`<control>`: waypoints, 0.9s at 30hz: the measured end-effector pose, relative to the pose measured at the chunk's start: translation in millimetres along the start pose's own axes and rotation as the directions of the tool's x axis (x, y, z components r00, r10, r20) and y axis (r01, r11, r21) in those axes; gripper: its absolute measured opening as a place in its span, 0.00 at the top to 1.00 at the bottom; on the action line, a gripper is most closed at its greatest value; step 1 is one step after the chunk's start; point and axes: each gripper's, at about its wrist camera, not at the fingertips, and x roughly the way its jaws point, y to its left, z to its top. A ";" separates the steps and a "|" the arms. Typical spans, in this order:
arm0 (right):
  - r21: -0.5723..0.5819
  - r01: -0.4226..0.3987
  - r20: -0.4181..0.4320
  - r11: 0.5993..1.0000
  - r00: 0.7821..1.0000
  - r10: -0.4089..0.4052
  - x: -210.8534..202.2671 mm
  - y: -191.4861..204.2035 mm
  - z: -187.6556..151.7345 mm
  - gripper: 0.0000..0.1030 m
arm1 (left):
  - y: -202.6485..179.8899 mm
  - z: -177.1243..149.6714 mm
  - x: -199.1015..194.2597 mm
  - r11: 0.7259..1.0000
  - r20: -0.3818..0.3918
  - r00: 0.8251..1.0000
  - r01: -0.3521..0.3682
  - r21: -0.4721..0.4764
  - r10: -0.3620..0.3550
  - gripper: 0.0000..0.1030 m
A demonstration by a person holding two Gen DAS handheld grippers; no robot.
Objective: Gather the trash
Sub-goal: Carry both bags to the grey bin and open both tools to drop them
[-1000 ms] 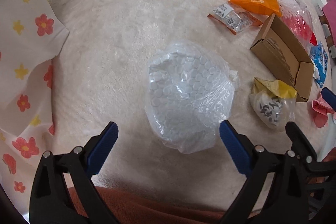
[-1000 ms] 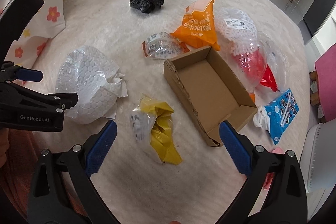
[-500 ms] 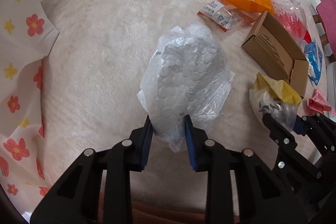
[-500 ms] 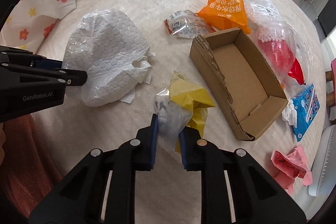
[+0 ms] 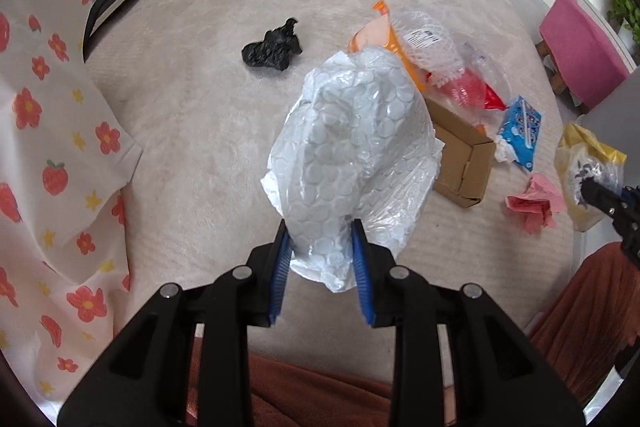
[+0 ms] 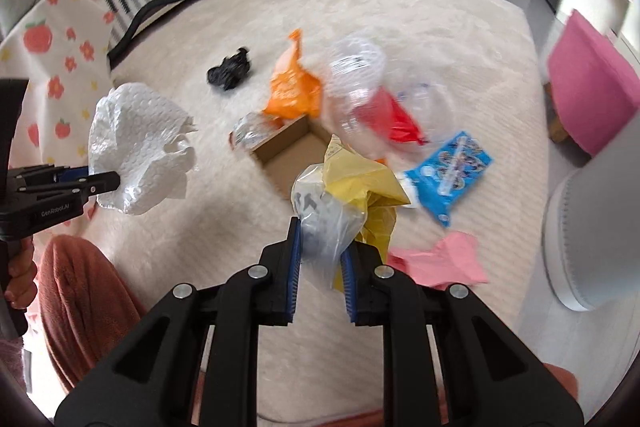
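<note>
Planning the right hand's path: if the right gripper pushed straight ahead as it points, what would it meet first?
Beyond the yellow bag it grips, probably the cardboard box; depth is unclear.

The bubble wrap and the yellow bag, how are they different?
The bubble wrap is white all over with round bubbles; the yellow bag is yellow mixed with clear plastic. The bubble wrap looks like the bulkier bundle, the yellow bag thinner and more crumpled. The left tool pinches the bubble wrap; the right tool pinches the yellow bag. Both are soft plastic, lifted off the rug.
</note>
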 end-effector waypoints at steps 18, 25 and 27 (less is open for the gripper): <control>0.203 0.260 0.247 0.944 0.919 -0.307 -267.3 -198.0 34.3 0.83 | -214.8 109.9 -169.3 0.900 0.269 0.932 0.110 0.422 -0.241 0.71; 0.234 0.304 0.309 0.923 0.877 -0.367 -315.0 -230.2 42.9 0.83 | -299.9 145.8 -216.6 0.831 0.341 0.867 0.137 0.539 -0.364 0.71; 0.246 0.316 0.319 0.916 0.866 -0.384 -323.5 -239.8 43.9 0.83 | -325.4 151.7 -222.1 0.811 0.337 0.853 0.156 0.564 -0.399 0.71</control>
